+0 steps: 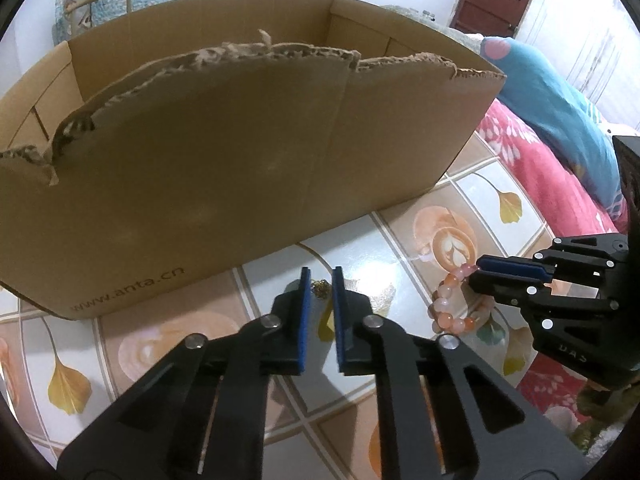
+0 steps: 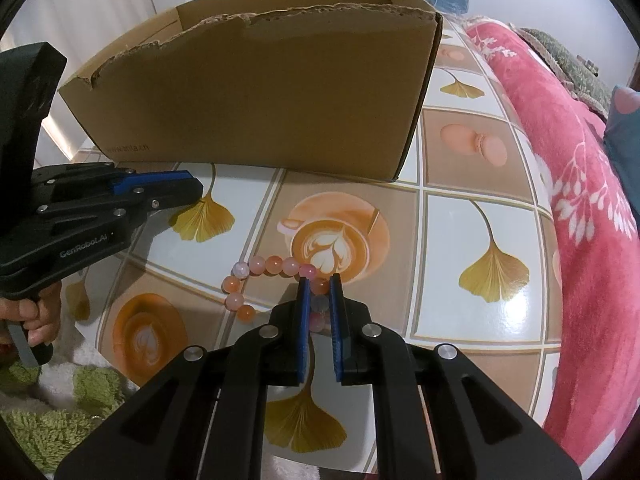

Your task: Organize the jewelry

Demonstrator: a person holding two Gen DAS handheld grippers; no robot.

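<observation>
My right gripper point(image 2: 320, 284) is clenched on the bead bracelet point(image 2: 256, 276). My left gripper point(image 1: 321, 280) is closed around a small gold piece point(image 1: 320, 289), near the cardboard box point(image 1: 224, 152).

The box point(image 1: 224, 168) is matt brown corrugated cardboard with ragged torn edges, the table point(image 2: 472, 240) wears a glossy printed covering, the bracelet point(image 2: 272, 266) has smooth polished beads, and the blanket point(image 2: 580, 184) looks fleecy.

Small gold piece point(image 1: 320, 289) between left fingers point(image 1: 306, 300), too tiny to identify
</observation>
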